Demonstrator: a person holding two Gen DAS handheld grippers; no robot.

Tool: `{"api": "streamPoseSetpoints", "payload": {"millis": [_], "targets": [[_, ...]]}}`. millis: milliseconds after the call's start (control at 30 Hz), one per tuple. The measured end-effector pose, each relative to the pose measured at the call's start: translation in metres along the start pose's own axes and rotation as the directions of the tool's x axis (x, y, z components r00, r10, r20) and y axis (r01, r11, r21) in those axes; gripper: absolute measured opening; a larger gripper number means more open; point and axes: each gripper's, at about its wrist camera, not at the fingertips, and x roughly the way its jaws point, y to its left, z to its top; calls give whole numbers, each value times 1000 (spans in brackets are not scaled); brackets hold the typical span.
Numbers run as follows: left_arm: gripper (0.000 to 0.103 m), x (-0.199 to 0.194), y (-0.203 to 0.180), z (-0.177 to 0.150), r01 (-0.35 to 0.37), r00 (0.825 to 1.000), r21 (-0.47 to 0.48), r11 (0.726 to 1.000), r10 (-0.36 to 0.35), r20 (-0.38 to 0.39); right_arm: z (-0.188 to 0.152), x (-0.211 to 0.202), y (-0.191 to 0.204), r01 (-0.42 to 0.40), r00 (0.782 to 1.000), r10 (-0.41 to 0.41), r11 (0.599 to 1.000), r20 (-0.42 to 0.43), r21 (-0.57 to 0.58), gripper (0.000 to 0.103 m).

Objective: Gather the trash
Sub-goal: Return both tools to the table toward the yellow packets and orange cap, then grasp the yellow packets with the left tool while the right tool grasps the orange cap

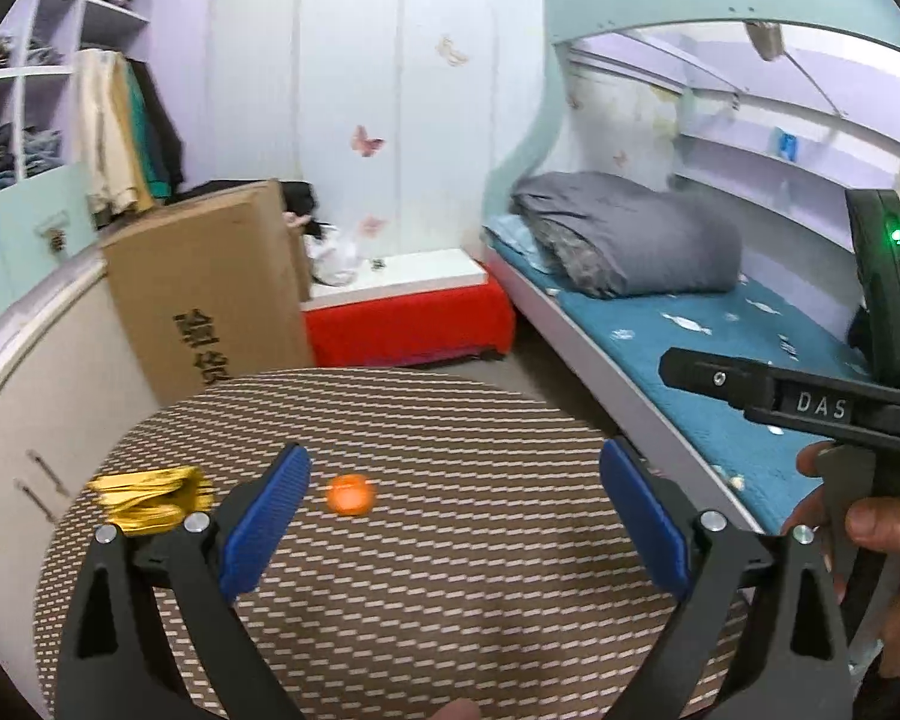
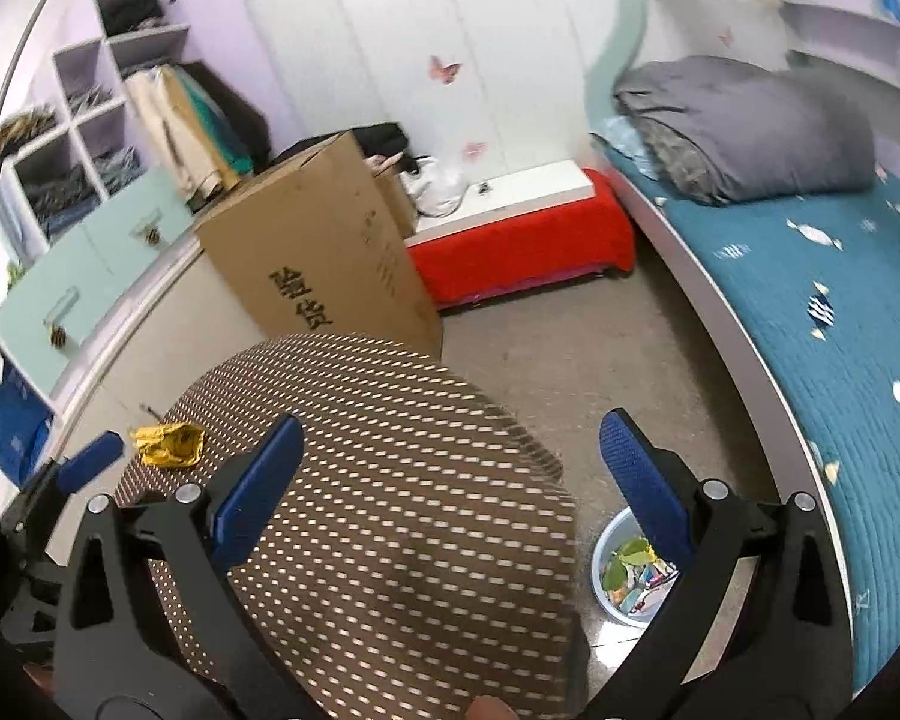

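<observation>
Both grippers, left (image 1: 453, 501) and right (image 2: 450, 474), hold wide apart, grasping nothing, ready over the table (image 1: 426, 618) for the orange scrap (image 1: 349, 493) and yellow wrapper (image 1: 150, 498).

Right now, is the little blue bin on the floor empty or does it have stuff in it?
It has stuff in it. The blue bin holds green leaves and colorful wrappers, though it is not full.
</observation>
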Motion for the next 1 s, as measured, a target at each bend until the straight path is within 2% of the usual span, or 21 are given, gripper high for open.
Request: {"api": "streamPoseSetpoints", "payload": {"millis": [333, 500, 733, 800, 833, 867, 933, 1000], "targets": [[95, -6, 92, -34, -106, 994, -46, 993, 105, -21, -23, 67, 73, -25, 994, 13, 992, -105, -121, 97], [95, 7, 122, -48, -136, 990, -80, 987, 132, -58, -30, 104, 104, -43, 983, 9, 983, -183, -181, 97], [95, 14, 153, -61, -172, 982, -116, 978, 162, -92, -35, 140, 142, -37, 972, -30, 959, -231, -280, 95], [95, 15, 160, -63, -179, 981, -100, 979, 170, -98, -39, 147, 148, -41, 968, -36, 954, -249, -297, 78], [95, 15, 162, -64, -184, 980, -85, 979, 175, -100, -41, 151, 150, -43, 965, -38, 952, -259, -302, 75], [95, 16, 166, -65, -190, 978, -62, 980, 184, -100, -43, 155, 152, -50, 963, -35, 951, -268, -305, 67], [95, 20, 173, -64, -194, 976, -24, 981, 190, -104, -46, 158, 157, -39, 966, -48, 944, -254, -326, 57], [95, 25, 180, -63, -187, 976, 36, 982, 190, -107, -46, 159, 160, -38, 968, -47, 944, -248, -327, 30]]}}
